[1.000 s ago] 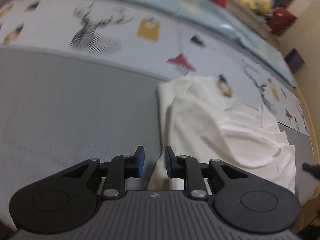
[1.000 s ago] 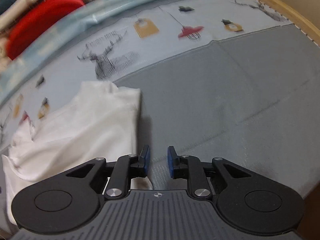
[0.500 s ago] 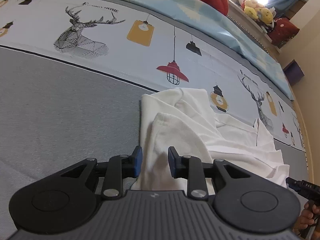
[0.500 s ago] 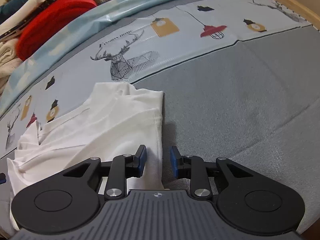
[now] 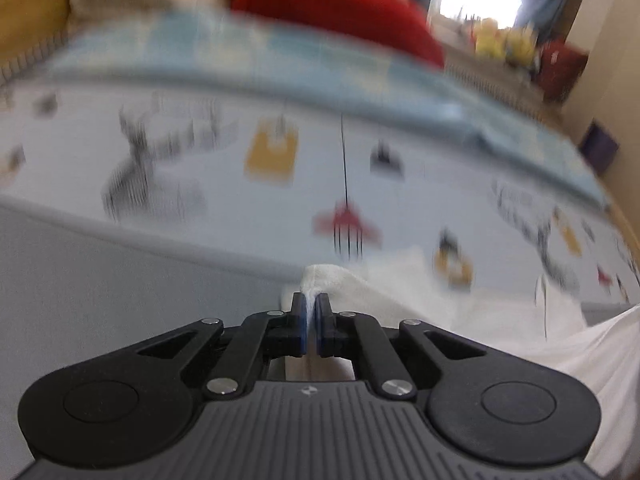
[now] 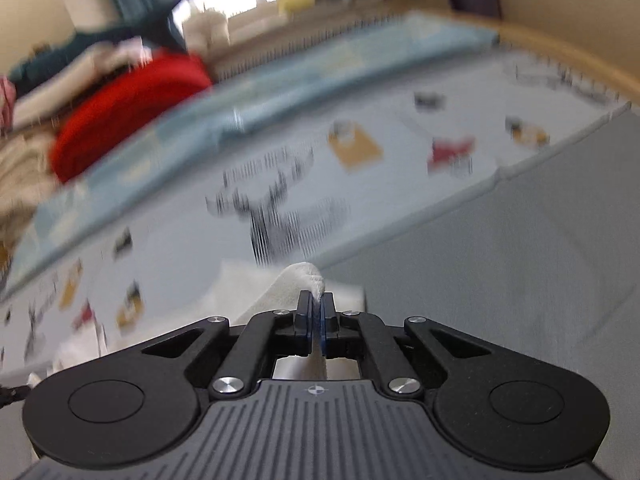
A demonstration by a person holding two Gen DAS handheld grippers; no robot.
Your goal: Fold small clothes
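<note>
Pinching the white cotton garment (image 5: 384,300) on the grey printed bed sheet (image 5: 120,280), the left tongs (image 5: 311,312) are clamped on one edge and the right tongs (image 6: 316,314) on the other; both have just been closing. I judge the fold only begun. Blur hides the garment's shape.

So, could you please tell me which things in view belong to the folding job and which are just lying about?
Part of the job:
- white garment, pinched at two edges
- left hand-held gripper, shut on it
- right hand-held gripper, shut on it

Just lying about:
- red fabric pile
- printed bedsheet underneath
- yellow items by the window, too blurred to identify
</note>
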